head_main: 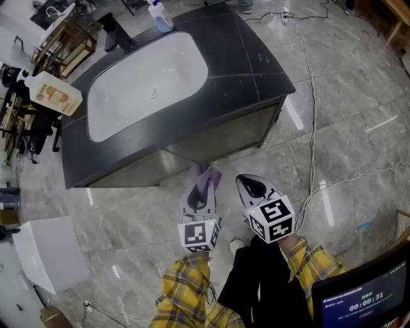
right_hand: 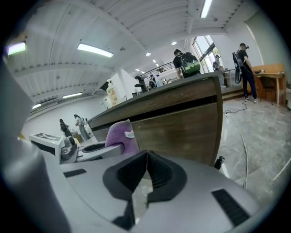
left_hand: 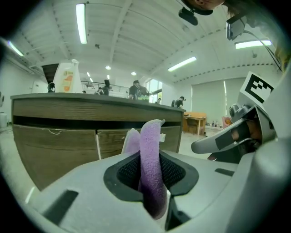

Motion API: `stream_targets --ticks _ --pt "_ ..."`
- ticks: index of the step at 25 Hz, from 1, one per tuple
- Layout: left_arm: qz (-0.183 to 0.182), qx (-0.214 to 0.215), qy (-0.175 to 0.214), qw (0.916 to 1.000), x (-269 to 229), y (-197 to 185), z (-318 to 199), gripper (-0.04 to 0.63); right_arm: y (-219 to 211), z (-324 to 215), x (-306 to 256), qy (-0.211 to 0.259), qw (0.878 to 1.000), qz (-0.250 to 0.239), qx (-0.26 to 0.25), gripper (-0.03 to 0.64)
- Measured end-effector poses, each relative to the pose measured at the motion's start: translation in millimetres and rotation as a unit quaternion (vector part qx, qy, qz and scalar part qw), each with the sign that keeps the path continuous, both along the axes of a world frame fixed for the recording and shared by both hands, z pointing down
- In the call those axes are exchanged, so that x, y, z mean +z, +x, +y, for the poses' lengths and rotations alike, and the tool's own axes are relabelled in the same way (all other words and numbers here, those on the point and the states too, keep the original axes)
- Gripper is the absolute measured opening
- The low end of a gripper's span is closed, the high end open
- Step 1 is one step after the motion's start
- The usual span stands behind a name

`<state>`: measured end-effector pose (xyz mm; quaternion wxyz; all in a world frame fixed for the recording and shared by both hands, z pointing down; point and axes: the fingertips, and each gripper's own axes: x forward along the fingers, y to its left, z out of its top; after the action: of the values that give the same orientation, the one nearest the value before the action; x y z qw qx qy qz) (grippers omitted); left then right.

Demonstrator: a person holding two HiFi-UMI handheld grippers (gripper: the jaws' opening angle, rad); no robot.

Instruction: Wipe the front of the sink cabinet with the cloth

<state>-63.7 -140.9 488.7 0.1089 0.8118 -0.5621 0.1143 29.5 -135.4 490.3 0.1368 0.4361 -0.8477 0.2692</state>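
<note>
A purple cloth (head_main: 206,181) sticks up from my left gripper (head_main: 200,200), which is shut on it; in the left gripper view the cloth (left_hand: 151,166) is pinched between the dark pads. It is held a short way in front of the sink cabinet's wooden front (head_main: 211,142), not touching it. The cabinet front (left_hand: 68,145) fills the left gripper view's left half. My right gripper (head_main: 251,188) is beside the left one, shut with nothing in it (right_hand: 144,175). The cabinet front (right_hand: 182,132) and the cloth (right_hand: 120,133) also show in the right gripper view.
A dark countertop (head_main: 256,61) holds a white sink basin (head_main: 144,80). A spray bottle (head_main: 160,16) and a white jug (head_main: 54,95) stand at its edges. Cables (head_main: 312,128) run over the marble floor on the right. A white box (head_main: 48,253) sits at lower left.
</note>
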Motion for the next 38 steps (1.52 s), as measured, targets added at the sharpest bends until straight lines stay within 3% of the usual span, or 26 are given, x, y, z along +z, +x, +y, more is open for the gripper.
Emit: stream_targets --ticks 7,19,26,38 --pt "0.007 -0.025 0.005 0.9997 -8 -53 36 0.081 -47 29 -12 0.008 1.000 0.005 -0.016 0.006" --pt "0.002 -0.061 -0.001 0.9981 25 -80 27 0.081 -86 29 21 0.006 0.997 0.008 -0.076 0.005" --pt "-0.011 -0.083 -0.007 0.9964 59 -77 -13 0.081 -77 5 40 0.005 0.994 0.004 -0.105 0.005" --pt "-0.011 -0.101 -0.005 0.9948 85 -54 -71 0.081 -22 -42 80 -0.019 0.996 0.011 -0.088 0.006"
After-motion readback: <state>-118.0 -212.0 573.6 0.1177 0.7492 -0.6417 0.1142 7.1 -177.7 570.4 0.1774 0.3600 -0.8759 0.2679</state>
